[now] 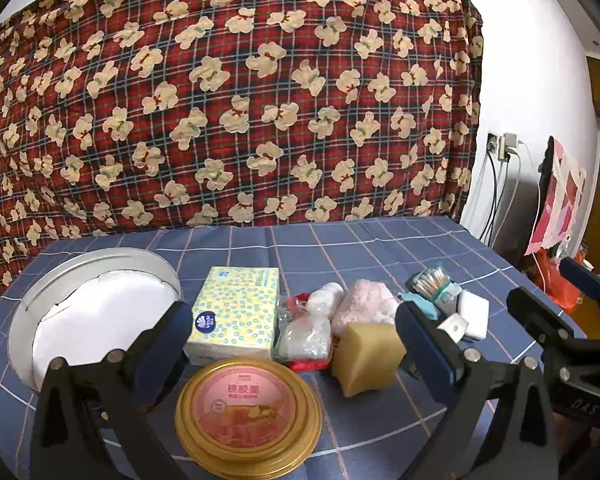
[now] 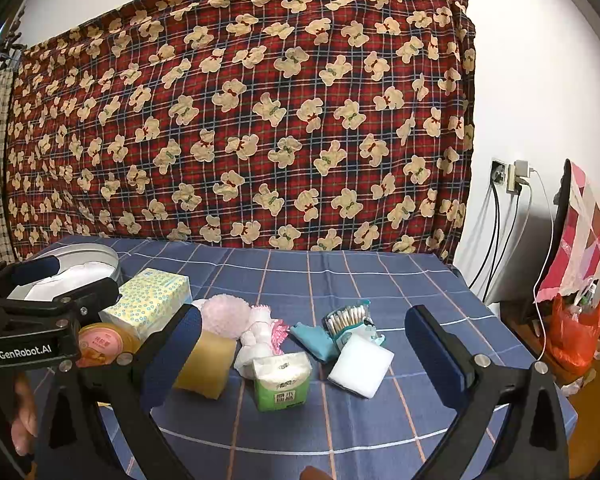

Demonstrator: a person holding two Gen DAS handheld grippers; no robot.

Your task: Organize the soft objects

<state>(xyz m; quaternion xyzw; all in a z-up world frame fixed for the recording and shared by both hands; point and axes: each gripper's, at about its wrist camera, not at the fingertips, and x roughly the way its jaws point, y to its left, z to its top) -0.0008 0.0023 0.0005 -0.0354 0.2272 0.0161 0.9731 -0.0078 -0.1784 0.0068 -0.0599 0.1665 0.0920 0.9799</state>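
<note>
The left tongs (image 1: 292, 344) stand wide open, tilted down. The right tongs (image 2: 304, 344) gape equally wide beside them. Both hold nothing.

readable print on a gripper and three packages

"genrobot.ai" stands in white on the black body of the left gripper (image 2: 36, 280), seen from the right wrist. the round gold-rimmed tub (image 1: 249, 410) near the front edge of the tabletop bears "桃胶羹" on its pink lid. the green tissue pack (image 2: 283, 380) shows chinese characters too small to read. the yellow tissue box (image 1: 236, 312) carries a blue round logo, unreadable.
</note>
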